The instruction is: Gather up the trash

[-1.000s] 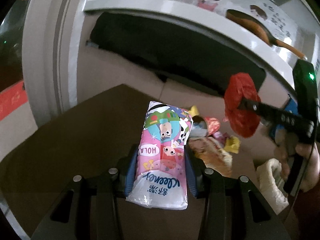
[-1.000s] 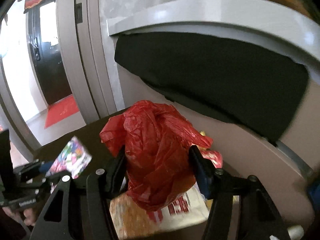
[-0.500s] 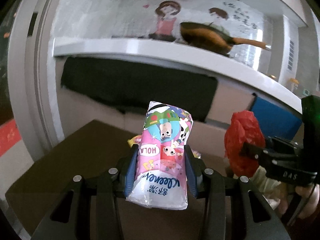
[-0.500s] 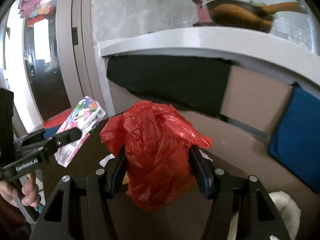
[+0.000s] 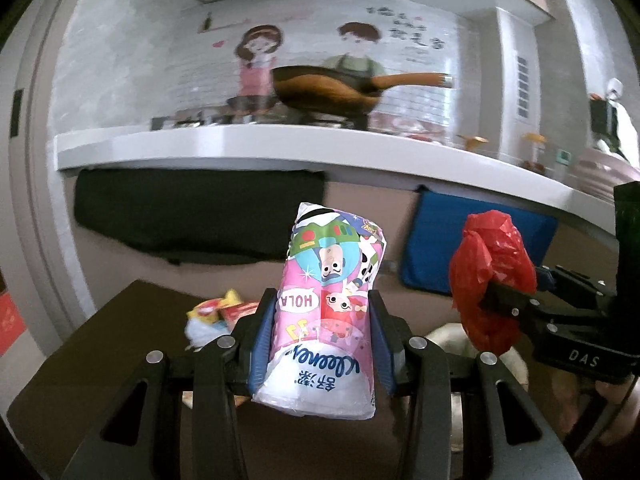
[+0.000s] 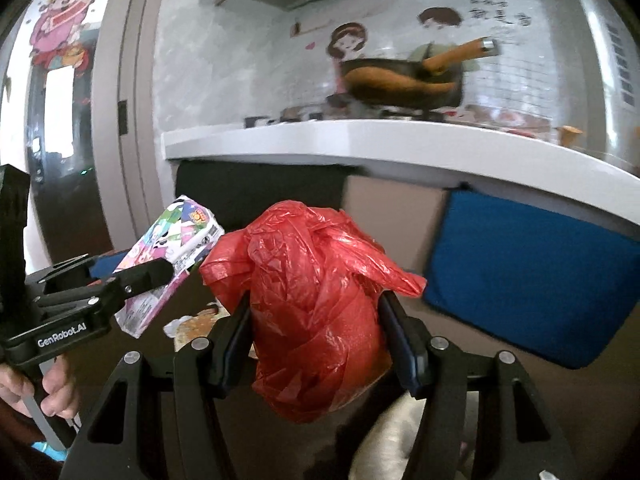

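My left gripper (image 5: 322,316) is shut on a pink Kleenex tissue pack (image 5: 326,312) and holds it up above the dark table (image 5: 100,344). My right gripper (image 6: 316,320) is shut on a crumpled red plastic bag (image 6: 316,304), also raised. Each shows in the other's view: the red bag at the right of the left wrist view (image 5: 490,280), the tissue pack at the left of the right wrist view (image 6: 168,260). Loose snack wrappers (image 5: 218,312) lie on the table behind the tissue pack.
A white counter (image 5: 280,148) runs across the back with a pan (image 5: 332,88) on it. A black cloth (image 5: 192,216) and a blue cloth (image 5: 472,248) hang below it. A whitish object (image 5: 452,332) sits low between the grippers.
Both grippers have lifted and tilted up with their loads. The table and wrappers have dropped lower in view, and the counter and wall drawing now fill the upper half.
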{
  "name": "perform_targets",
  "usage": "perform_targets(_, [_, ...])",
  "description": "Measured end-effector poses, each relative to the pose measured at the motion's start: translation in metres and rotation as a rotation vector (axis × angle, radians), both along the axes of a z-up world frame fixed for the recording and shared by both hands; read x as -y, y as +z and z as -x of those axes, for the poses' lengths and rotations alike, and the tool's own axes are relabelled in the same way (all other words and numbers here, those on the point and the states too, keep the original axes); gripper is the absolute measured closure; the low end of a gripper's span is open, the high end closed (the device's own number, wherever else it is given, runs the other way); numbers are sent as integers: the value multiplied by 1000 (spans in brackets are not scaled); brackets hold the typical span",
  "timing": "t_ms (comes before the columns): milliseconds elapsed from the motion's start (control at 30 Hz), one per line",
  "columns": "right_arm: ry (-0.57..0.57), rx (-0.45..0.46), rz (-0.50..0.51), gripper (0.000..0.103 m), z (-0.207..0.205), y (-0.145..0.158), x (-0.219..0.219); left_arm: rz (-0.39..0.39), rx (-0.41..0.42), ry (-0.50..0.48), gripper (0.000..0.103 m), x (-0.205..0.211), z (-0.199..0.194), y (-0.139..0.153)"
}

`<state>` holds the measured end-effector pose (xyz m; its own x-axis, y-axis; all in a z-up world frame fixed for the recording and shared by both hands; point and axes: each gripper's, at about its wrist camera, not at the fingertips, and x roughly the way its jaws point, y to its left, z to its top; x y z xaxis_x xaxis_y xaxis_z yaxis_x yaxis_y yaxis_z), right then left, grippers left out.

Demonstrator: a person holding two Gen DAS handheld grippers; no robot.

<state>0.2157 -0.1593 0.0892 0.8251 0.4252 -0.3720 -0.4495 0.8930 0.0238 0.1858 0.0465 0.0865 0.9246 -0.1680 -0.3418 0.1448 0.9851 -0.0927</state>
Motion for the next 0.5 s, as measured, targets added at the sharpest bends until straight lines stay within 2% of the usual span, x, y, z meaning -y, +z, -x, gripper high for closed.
perform_targets(267, [-123,12,-50,45,15,1,66,-16,15,-121,59,68,-3,11])
perform_targets(500, [-216,14,-67,45,23,-5,112,8,-41,-205,59,112,-22,-4])
